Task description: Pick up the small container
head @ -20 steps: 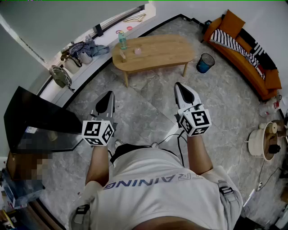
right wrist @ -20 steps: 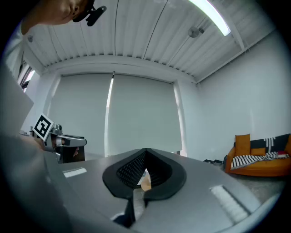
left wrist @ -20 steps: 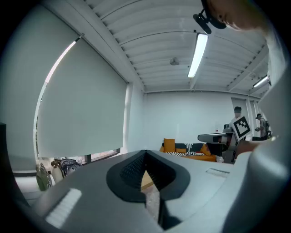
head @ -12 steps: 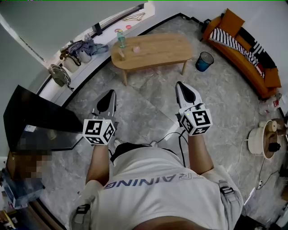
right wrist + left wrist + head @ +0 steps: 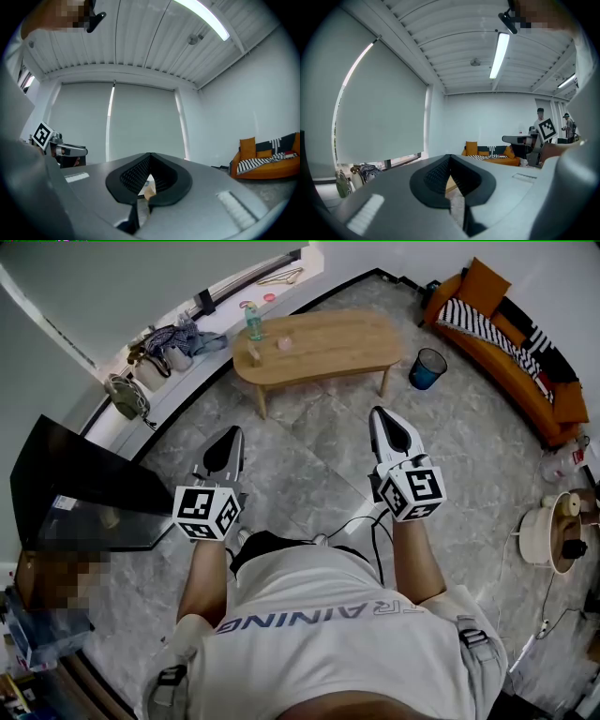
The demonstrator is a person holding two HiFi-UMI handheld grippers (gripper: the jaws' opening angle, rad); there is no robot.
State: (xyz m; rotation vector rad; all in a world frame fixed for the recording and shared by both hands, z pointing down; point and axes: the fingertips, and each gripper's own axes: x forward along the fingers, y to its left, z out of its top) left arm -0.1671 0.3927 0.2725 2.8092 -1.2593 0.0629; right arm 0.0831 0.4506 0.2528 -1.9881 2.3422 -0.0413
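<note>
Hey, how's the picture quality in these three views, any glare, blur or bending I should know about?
Head view: even, soft light, no harsh shadows, strong fisheye bending the orange sofa. Left gripper view: dark round vignette, ceiling lamp blown out, the left claw soft up close. Right gripper view: same vignette, bright strip light at top.

We look from the head steeply down past the person's shoulders onto the left tool (image 5: 231,434), the right tool (image 5: 382,414), the floor (image 5: 309,460) and, well ahead, the wooden surface (image 5: 328,345). Each tool camera rides close behind its own jaws, facing level across the room. All three views share the orange sofa (image 5: 516,351).
</note>
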